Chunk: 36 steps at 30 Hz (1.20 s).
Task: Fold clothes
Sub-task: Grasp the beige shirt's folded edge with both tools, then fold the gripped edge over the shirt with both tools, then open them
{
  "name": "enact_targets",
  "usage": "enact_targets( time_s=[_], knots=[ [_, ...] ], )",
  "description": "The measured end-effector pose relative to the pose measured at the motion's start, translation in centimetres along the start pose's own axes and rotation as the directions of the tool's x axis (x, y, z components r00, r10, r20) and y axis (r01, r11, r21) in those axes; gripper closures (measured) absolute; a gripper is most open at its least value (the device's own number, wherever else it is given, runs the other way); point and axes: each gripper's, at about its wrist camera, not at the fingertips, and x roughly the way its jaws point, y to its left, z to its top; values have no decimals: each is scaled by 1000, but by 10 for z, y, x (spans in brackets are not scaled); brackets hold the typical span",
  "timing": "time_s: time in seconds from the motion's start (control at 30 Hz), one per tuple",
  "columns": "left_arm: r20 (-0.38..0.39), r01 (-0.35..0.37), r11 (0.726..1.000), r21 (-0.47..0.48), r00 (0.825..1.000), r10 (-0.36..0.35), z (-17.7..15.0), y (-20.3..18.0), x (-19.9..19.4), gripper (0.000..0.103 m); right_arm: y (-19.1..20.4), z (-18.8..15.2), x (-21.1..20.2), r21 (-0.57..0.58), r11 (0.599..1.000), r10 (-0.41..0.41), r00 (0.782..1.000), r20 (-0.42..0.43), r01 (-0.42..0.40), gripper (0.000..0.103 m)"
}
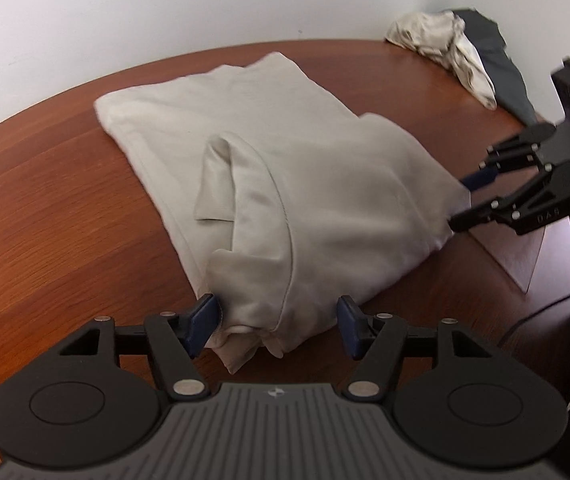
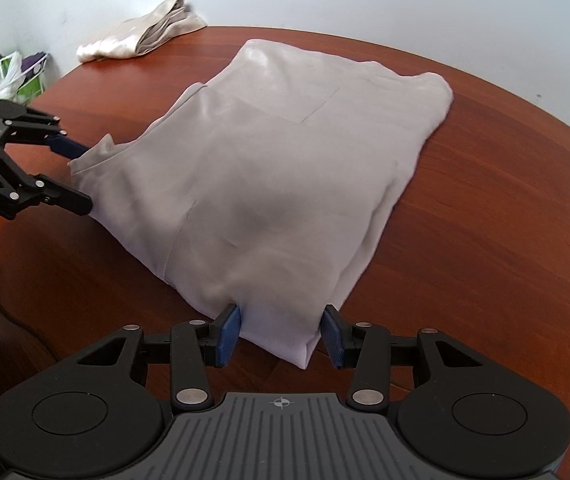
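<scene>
A pale beige folded shirt (image 1: pixel 285 160) (image 2: pixel 285 160) lies flat on the round wooden table (image 1: pixel 45 220) (image 2: pixel 485 220). My left gripper (image 1: pixel 277 326) straddles the near corner with the collar and bunched layers; its blue pads stand apart, the cloth loose between them. In the right wrist view the left gripper (image 2: pixel 79 176) sits at the shirt's left edge, jaws spread. My right gripper (image 2: pixel 281 334) stands open around the other folded corner, which pokes out between the pads. From the left wrist view, the right gripper (image 1: pixel 463 204) is at the shirt's right edge.
A crumpled cream cloth (image 1: pixel 445 44) and a dark grey garment (image 1: pixel 497 64) lie at the table's back by the white wall. A folded cream cloth (image 2: pixel 145 36) rests at the far edge. A black cable (image 1: pixel 545 308) hangs off the table side. A plastic bag (image 2: pixel 9 76) sits beyond.
</scene>
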Motion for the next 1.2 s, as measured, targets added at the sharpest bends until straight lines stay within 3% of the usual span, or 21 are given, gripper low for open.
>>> enact_targets(
  time_s=[0.43,0.5,0.53,0.57,0.67,0.77,1.07,1.2],
  knots=[
    [0,2,1000,11,1000,-2,-5,-8,8,30,-1,-8,4,-82,996,18,1000,25,-16,53],
    [13,-23,999,33,1000,23,-5,-12,10,43,1,-9,4,-93,996,15,999,36,-12,57],
    [18,-23,999,36,1000,22,-5,-12,10,63,2,-10,4,-98,995,14,999,41,-10,60],
    [22,-19,999,37,1000,19,-5,-13,9,72,2,-10,3,-93,996,16,999,48,-12,65],
    [26,-3,999,41,1000,2,-2,-14,6,83,3,-8,-2,-77,997,17,997,72,-12,75],
    [31,12,999,38,999,-14,0,-17,0,86,0,-5,-13,-46,998,39,994,98,-35,89],
    [62,103,992,-75,993,-99,-8,-23,-46,88,-1,-9,-68,22,984,173,978,117,-176,94],
    [75,169,975,-146,984,-159,-16,-30,-72,88,0,-15,-95,81,963,246,963,109,-256,94]
  ],
)
